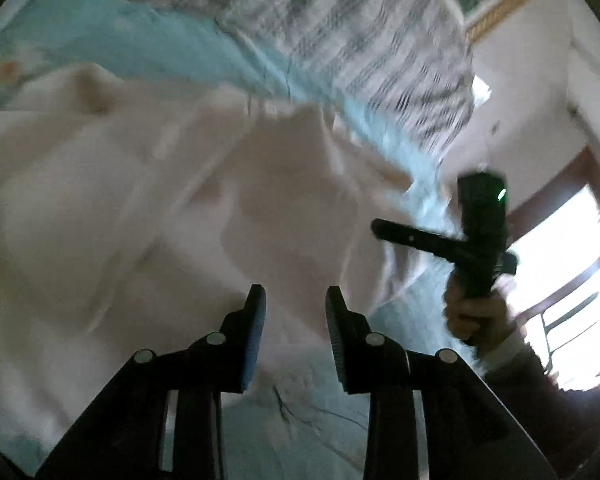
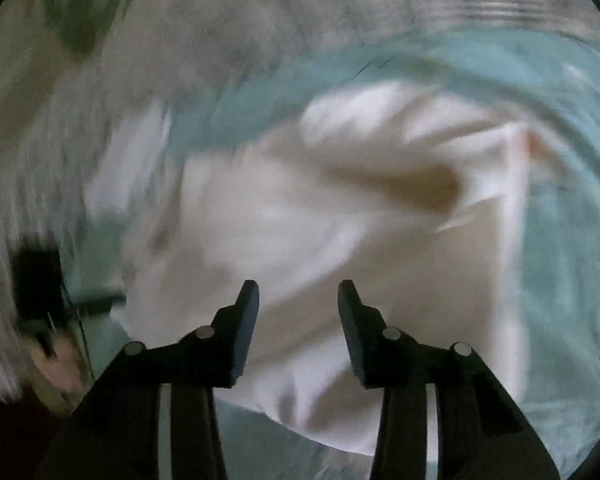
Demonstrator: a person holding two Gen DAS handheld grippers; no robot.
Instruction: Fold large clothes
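**Both tools released above pale garment on bed**

Left tool (image 1: 296,300): jaws parted, nothing between them. Right tool (image 2: 298,300): likewise parted and empty; the person's hand (image 1: 474,316) carries it. Pale garment (image 1: 148,200): lies rumpled on the light blue bedsheet (image 1: 148,36), one fold apparently laid; further folds and smoothing seem outstanding. Striped cloth (image 1: 364,28): beyond, blurred.

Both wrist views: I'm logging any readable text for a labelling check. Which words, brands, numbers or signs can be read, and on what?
None can be read.
White garment: no print or label shows.
Right gripper: only a green light, no lettering.
Both views are motion-blurred.
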